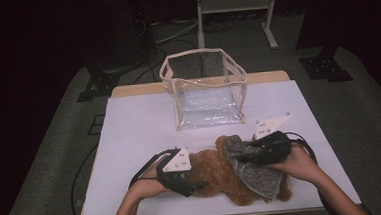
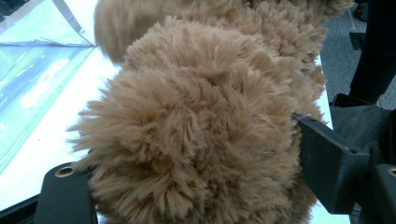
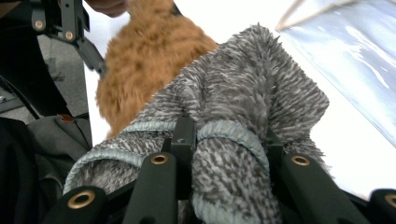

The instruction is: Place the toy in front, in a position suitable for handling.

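No readable text, label or number shows anywhere.

Both forearms come in from the near edge, each hand wrapped around a black two-jaw claw. The left claw (image 1: 190,180) points right, jaws set either side of brown fur. The right claw (image 1: 244,154) points left, jaws clamped on grey knitted fabric.

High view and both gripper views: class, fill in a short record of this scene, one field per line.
Surface: white table
Toy: brown plush toy, lying near the front edge
Garment: grey knitted cloth, draped over the toy
Left gripper: jaws astride the toy's fur, grip unclear
Right gripper: shut on the cloth's bluish hem
Container: clear bag, standing open behind, apart from the toy
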Demonstrator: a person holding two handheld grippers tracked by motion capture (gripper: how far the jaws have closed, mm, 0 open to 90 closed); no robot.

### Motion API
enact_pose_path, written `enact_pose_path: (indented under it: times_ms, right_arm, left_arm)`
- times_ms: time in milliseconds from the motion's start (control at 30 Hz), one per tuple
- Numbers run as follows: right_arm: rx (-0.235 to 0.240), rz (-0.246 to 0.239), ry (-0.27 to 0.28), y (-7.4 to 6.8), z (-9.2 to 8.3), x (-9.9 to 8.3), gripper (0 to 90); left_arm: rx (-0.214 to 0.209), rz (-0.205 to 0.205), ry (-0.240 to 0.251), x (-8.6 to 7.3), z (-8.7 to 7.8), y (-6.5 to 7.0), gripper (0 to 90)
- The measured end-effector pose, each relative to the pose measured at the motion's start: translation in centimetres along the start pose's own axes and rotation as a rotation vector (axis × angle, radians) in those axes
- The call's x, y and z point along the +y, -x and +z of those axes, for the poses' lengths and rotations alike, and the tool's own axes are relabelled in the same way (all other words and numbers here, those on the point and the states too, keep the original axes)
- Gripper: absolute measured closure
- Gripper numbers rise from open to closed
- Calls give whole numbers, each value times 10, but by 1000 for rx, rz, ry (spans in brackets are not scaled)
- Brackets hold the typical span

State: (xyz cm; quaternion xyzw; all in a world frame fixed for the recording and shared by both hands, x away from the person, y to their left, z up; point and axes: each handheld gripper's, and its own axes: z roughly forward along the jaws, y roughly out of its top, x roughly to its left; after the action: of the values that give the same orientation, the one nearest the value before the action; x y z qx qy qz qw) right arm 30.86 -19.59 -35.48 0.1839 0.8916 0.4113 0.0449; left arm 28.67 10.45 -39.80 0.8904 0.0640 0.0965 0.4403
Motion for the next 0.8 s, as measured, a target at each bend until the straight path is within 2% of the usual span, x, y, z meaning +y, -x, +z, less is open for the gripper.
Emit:
enact_pose_path:
  times_ms: [33, 100, 167, 333, 467, 500, 533, 633, 800]
  right_arm:
    - [6, -7, -3, -1, 4, 3, 675]
    - [19, -55, -10, -5, 16, 13, 673]
    - [15, -58, -11, -5, 15, 13, 673]
    - [-14, -15, 19, -1, -1, -3, 674]
    - [-52, 23, 47, 3, -23, -22, 674]
    - [-52, 23, 47, 3, -23, -22, 674]
    - [-68, 51, 62, 6, -34, -33, 675]
    - [-86, 89, 77, 8, -46, -47, 674]
    - [-110, 123, 97, 8, -57, -63, 674]
  left_arm:
    - [1, 3, -3, 0, 0, 0, 215]
    - [2, 1, -5, -1, 0, 0, 212]
    - [1, -3, 3, -1, 0, 0, 213]
    - [1, -3, 1, -1, 0, 0, 214]
    - [2, -5, 3, -2, 0, 0, 214]
    - [2, -5, 3, -2, 0, 0, 214]
    - [2, -6, 2, -2, 0, 0, 214]
    - [1, -8, 4, -2, 0, -1, 214]
    - [1, -8, 3, -2, 0, -1, 214]
